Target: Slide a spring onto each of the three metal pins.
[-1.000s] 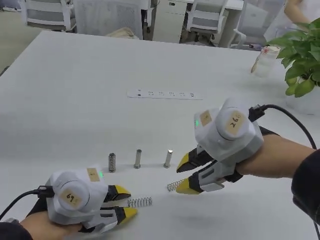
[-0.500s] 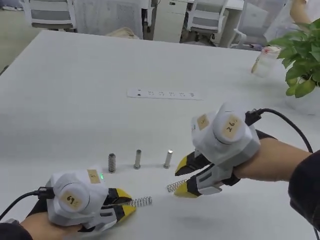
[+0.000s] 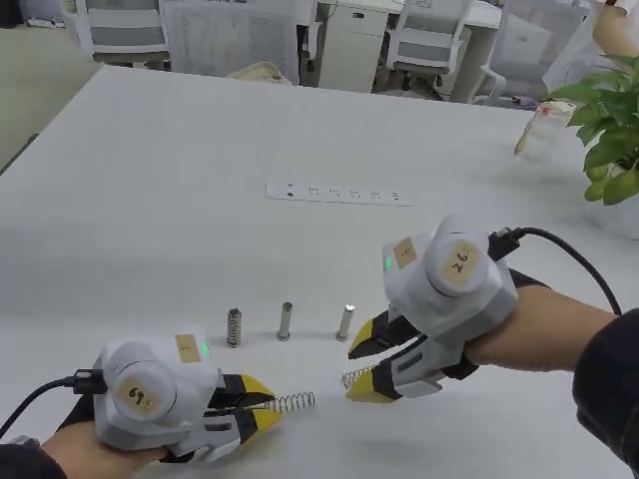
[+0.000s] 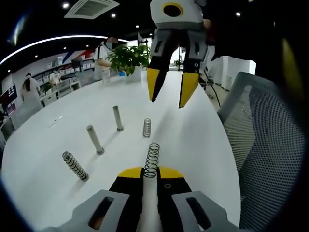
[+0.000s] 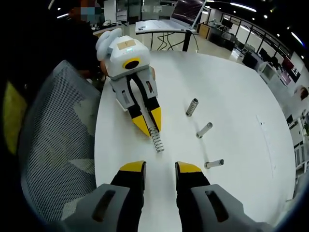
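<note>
Left gripper (image 4: 150, 171) pinches 1 end of spring (image 4: 152, 155), the rest pointing ahead. Right gripper (image 5: 160, 167) jaws apart, second spring (image 3: 353, 376) just beside its lower tip.

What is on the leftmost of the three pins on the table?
A spring sits around it, and the coils hide nearly all of its shaft. The middle pin and right pin stand bare.

Right gripper (image 5: 160, 170) agape before left gripper (image 5: 148, 124), spring (image 5: 157, 140) in its jaws.

Metal pins (image 3: 286, 321) gleam on matt white table (image 3: 200, 150).
</note>
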Demonstrator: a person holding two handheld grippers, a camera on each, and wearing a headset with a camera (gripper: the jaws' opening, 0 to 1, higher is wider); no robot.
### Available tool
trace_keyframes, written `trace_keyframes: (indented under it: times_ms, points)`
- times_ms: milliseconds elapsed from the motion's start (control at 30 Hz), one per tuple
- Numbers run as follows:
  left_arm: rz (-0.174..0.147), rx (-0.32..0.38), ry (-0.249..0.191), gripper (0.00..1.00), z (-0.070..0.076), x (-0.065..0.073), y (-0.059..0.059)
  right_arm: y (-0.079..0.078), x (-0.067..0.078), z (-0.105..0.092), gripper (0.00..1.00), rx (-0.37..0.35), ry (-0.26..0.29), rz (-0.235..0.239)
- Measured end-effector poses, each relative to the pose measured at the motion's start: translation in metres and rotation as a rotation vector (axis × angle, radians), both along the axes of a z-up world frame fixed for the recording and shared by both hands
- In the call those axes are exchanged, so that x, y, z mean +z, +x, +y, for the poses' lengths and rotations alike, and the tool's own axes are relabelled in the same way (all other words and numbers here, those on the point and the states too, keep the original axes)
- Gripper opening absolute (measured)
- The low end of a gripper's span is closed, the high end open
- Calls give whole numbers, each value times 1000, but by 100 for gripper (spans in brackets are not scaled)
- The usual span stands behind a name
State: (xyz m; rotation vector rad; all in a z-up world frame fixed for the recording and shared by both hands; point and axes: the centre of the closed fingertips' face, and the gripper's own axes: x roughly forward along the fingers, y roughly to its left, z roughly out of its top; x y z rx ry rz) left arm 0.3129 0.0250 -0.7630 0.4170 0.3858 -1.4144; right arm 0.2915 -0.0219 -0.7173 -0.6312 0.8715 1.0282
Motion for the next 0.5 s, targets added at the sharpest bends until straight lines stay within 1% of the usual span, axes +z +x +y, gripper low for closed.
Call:
trace_keyframes:
  times_ms: [67, 133, 267, 300, 500]
  points:
    - [2, -2, -13, 3, 1, 6, -3, -1, -2, 3, 22, 9, 7, 3]
    - [-4, -4, -21, 3, 1, 11, -5, -2, -4, 5, 22, 15, 10, 9]
    - [-21, -15, -34, 3, 1, 23, -12, -2, -8, 15, 23, 41, 16, 17]
    - [-22, -16, -36, 3, 0, 24, -13, -2, -8, 16, 23, 43, 18, 19]
    - [-41, -24, -63, 3, -3, 41, -19, -5, -11, 22, 22, 72, 22, 28]
